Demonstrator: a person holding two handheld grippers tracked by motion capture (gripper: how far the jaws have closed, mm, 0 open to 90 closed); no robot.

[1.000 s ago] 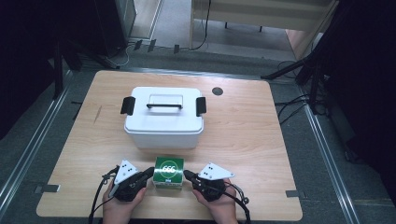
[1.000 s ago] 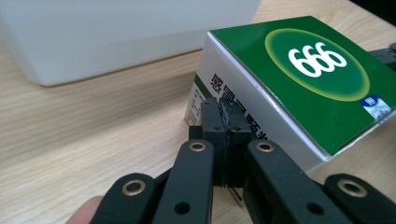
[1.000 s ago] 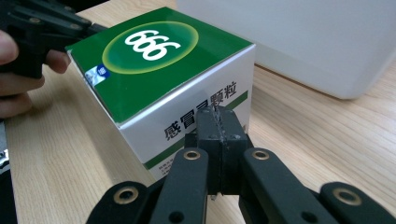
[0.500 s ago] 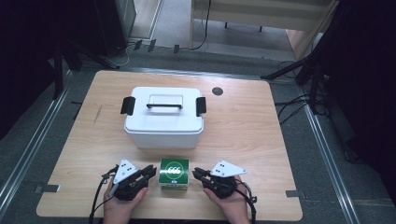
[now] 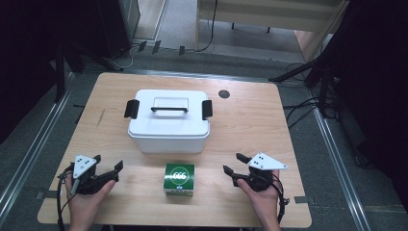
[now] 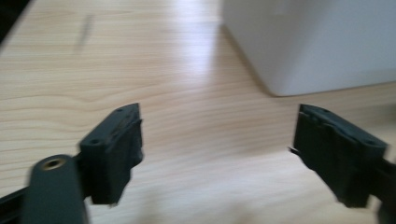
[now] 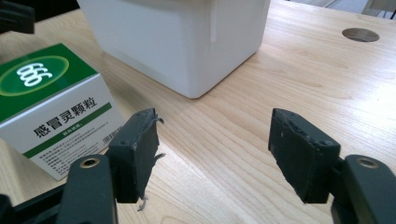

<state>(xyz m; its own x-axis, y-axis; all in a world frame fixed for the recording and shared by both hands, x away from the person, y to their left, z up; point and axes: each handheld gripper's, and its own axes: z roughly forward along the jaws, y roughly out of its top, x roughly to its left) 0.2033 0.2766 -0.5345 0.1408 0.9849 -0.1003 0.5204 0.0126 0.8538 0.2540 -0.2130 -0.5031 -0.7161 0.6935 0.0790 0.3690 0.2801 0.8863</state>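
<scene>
The green box (image 5: pixel 179 179) sits on the desk (image 5: pixel 250 125) between both grippers, left gripper (image 5: pixel 109 174) and right gripper (image 5: pixel 232 164); their fingers have just been opening, released and empty.

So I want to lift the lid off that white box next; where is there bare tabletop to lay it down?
Bare wood lies right of the white plastic lidded box, out to the table's right edge past the round dark grommet, and left of it too. The front strip is crowded: the green square carton sits between the left gripper and right gripper, both open.

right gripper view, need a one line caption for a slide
Open right gripper jaws over the wooden table, green-and-white medicine box at left, white storage box behind.
</scene>
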